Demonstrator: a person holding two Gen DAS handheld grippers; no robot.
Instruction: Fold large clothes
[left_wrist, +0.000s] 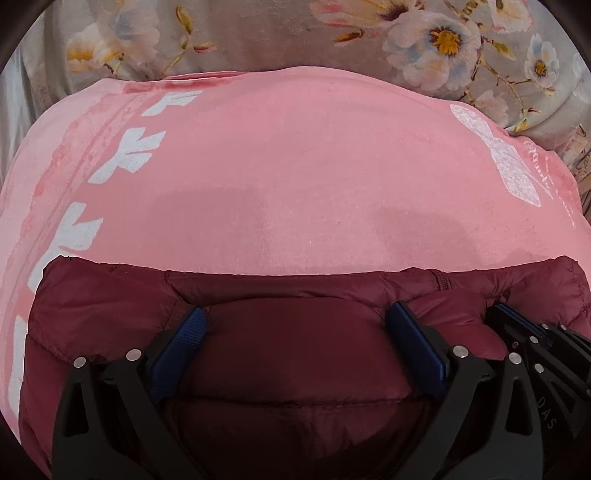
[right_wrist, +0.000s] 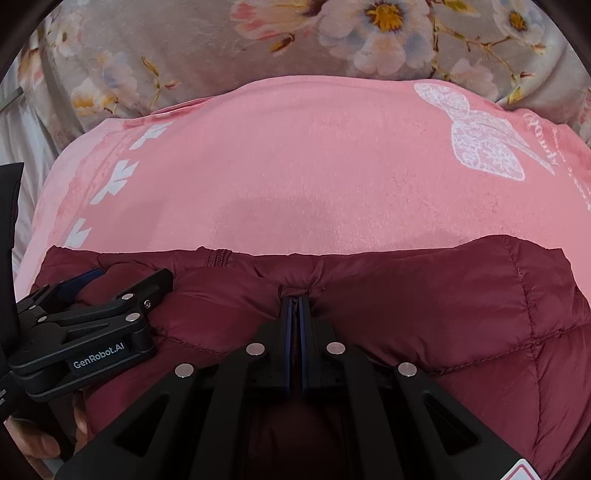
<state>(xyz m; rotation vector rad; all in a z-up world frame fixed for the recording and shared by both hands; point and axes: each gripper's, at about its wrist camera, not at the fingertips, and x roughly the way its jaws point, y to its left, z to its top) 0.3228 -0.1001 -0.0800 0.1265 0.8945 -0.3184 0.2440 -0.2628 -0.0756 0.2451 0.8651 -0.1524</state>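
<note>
The jacket (left_wrist: 295, 350) lies nearest, on the blanket (left_wrist: 295, 177), which spreads out beyond it. Behind the blanket lies the bedcover (left_wrist: 258, 37). The left gripper (left_wrist: 295, 321) rests on the jacket, with padding between its fingers. The right gripper (right_wrist: 294, 306) sits just to its right, also on the jacket, near the jacket's far edge.

Under my grippers the maroon jacket (right_wrist: 424, 314) was a quilted, slightly shiny synthetic cloth, puffed between stitched seams. The pink blanket (left_wrist: 295, 166) beneath it looked like soft, matt fleece with flat white prints, over a plush floral cover (right_wrist: 184, 44). My right gripper (right_wrist: 294, 301) was matt black plastic with bright metal rivets and blue pads.
</note>
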